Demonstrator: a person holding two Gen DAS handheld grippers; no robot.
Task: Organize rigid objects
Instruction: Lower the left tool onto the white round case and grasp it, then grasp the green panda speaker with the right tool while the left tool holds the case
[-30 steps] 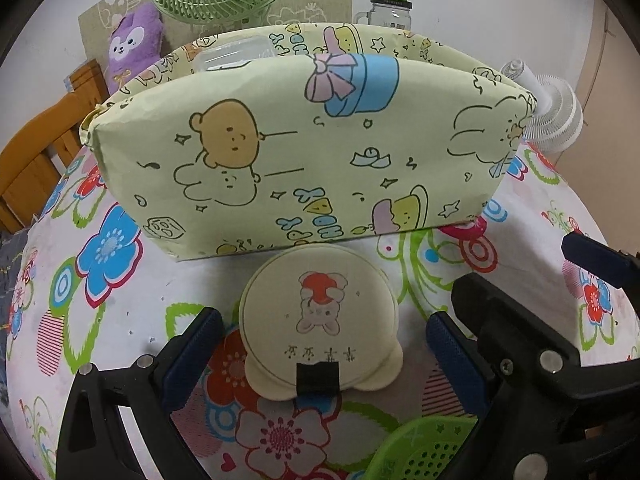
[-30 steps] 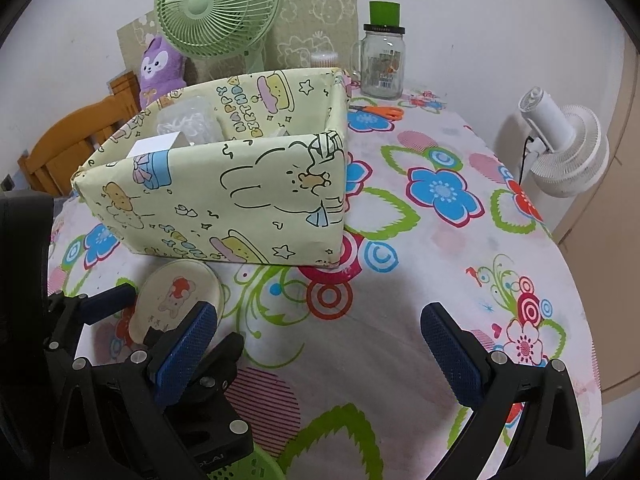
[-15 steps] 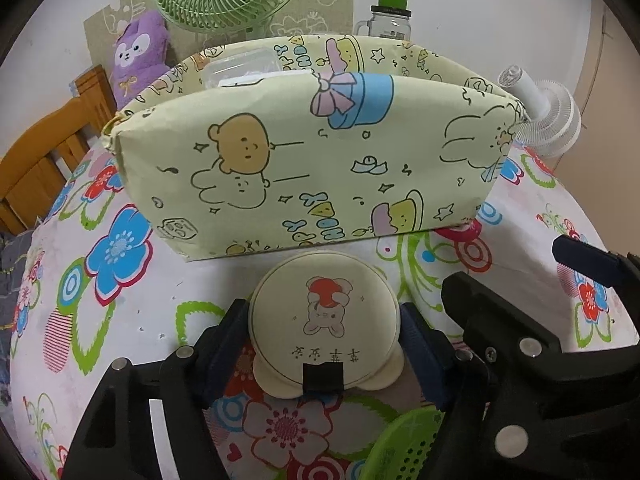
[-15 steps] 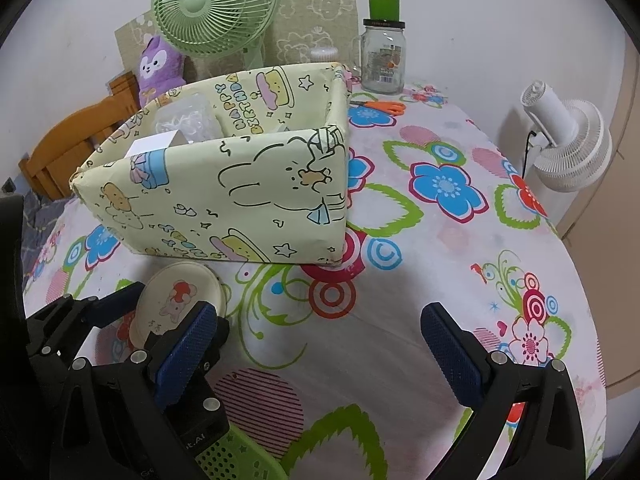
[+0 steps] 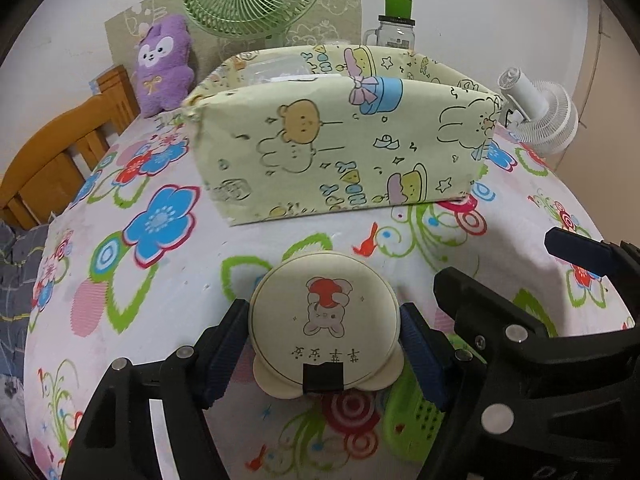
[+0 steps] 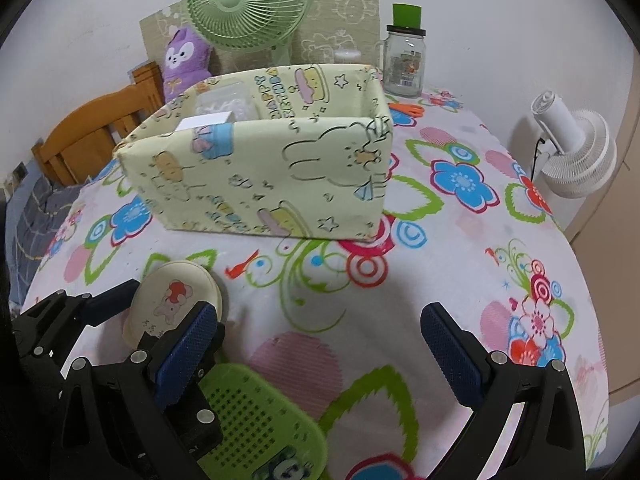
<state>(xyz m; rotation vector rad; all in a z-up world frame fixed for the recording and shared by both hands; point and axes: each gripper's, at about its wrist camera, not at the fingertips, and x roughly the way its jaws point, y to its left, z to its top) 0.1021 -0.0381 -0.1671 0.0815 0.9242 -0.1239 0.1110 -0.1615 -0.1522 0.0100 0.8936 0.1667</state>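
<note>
My left gripper [image 5: 324, 344] pinches the compact [image 5: 324, 316], box [image 5: 340, 148] at twelve o'clock already holding items. Right gripper [image 6: 320, 344] spread, empty; green paddle [image 6: 260, 420] still waits on the table.

Matt plastic, printed paper and cloth on the bench

The round case [image 5: 325, 320] is smooth cream plastic with a soft sheen; the left gripper [image 5: 325, 354] has black matt plastic arms and blue ribbed rubbery pads [image 5: 420, 354]. The box [image 5: 340, 148] looks wrapped in creased printed paper, the bench [image 5: 132, 288] is covered in flowered cloth, the green basket [image 6: 256, 420] is perforated plastic, and the chair [image 5: 60, 156] is varnished wood.
</note>
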